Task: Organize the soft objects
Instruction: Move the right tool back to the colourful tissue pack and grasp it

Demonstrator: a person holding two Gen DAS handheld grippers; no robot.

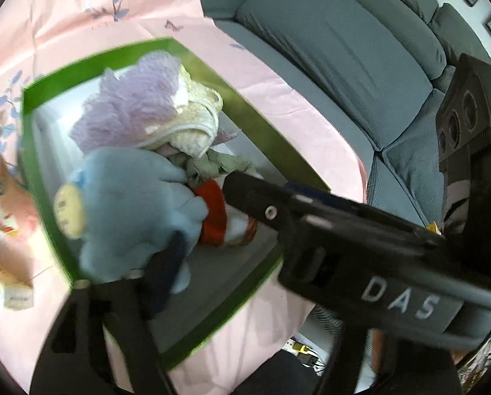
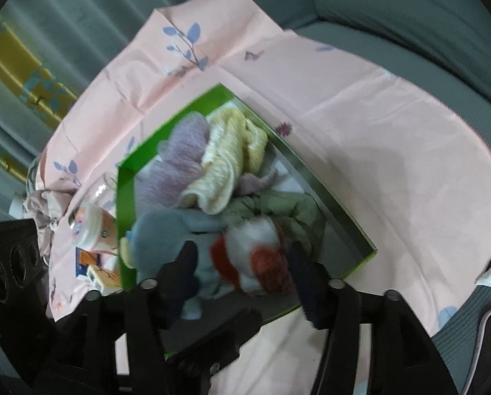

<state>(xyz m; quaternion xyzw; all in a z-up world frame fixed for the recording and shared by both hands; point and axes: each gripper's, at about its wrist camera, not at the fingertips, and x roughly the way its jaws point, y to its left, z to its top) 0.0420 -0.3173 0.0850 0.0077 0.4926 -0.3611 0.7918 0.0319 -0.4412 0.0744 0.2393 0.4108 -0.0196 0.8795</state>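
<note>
Right wrist view: right tongs [image 2: 242, 270] spread, jaws either side of the red-and-white plush [image 2: 255, 256] but pads look clear of it, so we read it as released, not pinched. Blue plush [image 2: 166, 230] lies just beside it, both inside the green box [image 2: 126, 197] on the pink floral sheet [image 2: 377, 151]. The purple knit [image 2: 182, 158], cream knit [image 2: 232, 151] and olive cloth [image 2: 278, 210] are piled toward the far corner.

In the left wrist view, left tongs [image 1: 199, 217] are also spread, one finger under the blue plush, nothing gripped.

Step, as we judge it: drop-off into the box done for these two. Next we need both tongs to lift clear without snagging fabric, then go for anything soft outside the box; the small cartons [image 1: 8, 289] beside it aren't ours.
</note>
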